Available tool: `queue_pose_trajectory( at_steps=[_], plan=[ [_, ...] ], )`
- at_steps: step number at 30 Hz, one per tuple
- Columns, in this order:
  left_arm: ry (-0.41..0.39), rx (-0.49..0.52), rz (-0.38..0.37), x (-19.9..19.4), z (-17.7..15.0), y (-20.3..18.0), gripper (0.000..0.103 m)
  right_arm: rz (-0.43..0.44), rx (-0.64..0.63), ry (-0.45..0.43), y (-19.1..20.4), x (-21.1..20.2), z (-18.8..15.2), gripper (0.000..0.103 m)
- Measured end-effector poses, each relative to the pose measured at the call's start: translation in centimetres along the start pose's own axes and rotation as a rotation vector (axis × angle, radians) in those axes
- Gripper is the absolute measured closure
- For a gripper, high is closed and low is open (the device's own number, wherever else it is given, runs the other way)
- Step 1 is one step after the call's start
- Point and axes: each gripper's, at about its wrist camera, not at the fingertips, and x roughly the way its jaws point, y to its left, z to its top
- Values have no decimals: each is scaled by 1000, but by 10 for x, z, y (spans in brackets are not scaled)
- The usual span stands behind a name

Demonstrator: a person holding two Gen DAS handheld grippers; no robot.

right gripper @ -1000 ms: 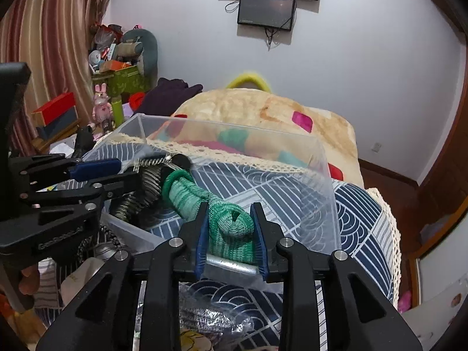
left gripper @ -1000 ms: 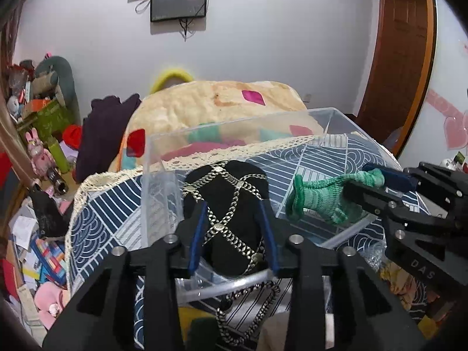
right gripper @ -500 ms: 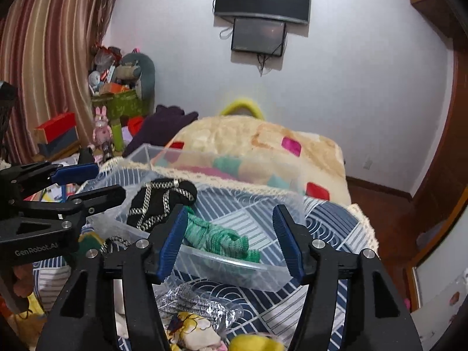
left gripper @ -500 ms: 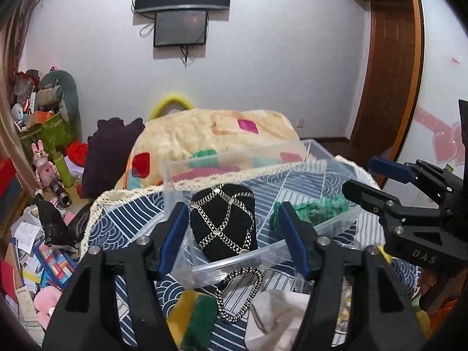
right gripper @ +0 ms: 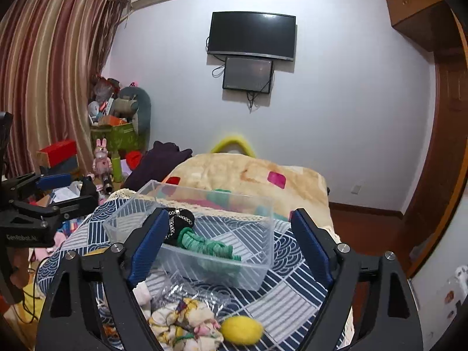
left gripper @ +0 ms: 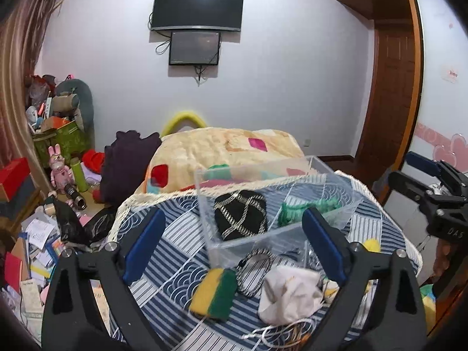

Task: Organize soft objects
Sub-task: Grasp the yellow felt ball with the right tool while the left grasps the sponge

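Bin: clear glossy plastic. Green sock: ribbed knit. Black pouch: matt cloth, metallic chain trim. Tablecloth: smooth printed fabric.

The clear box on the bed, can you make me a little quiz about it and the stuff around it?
1. True or false: the green knitted thing lies inside the clear box.
2. Which soft thing lies outside the box, near the right hand-held gripper? A) yellow ball B) black pouch with chains C) green knitted thing
3. Fill the gap: both the left hand-held gripper and the right one are ____ and hold nothing.

Key
1. True; it lies beside the black pouch with chains in the box.
2. A; the yellow ball sits on the striped cover in front of the box.
3. Open.
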Motion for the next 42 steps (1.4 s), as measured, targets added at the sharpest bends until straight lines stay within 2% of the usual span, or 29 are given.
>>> queue_pose_trajectory(
  at_steps=[6,16,24,26,30,31,33,35,38,42],
  plan=[
    [56,13,49,9,-25,10,7,-25,11,31,-8,-2,-21,19],
    [163,-21,58,24,-79,22,8,-34,84,179,-23,19,-73,19],
    [218,-87,80,43,-98,30,33,-50,164,229,-37,18,-97,20],
    [229,-98,71,48,-101,32,39,-47,176,247,-39,19,-102,24],
    [235,-108,50,55,-103,28,40,-17,183,267,-36,23,-106,28],
    [234,-106,50,56,-103,27,44,-10,186,273,-35,24,-107,30],
    [235,-101,45,58,-103,26,52,16,184,283,-30,26,-108,37],
    [238,-102,28,59,-104,25,62,31,175,289,-24,27,-108,48],
    [226,-96,22,56,-103,22,68,56,165,291,-19,26,-108,63],
    [204,-96,27,47,-103,23,69,49,163,279,-18,23,-107,64]
  ],
)
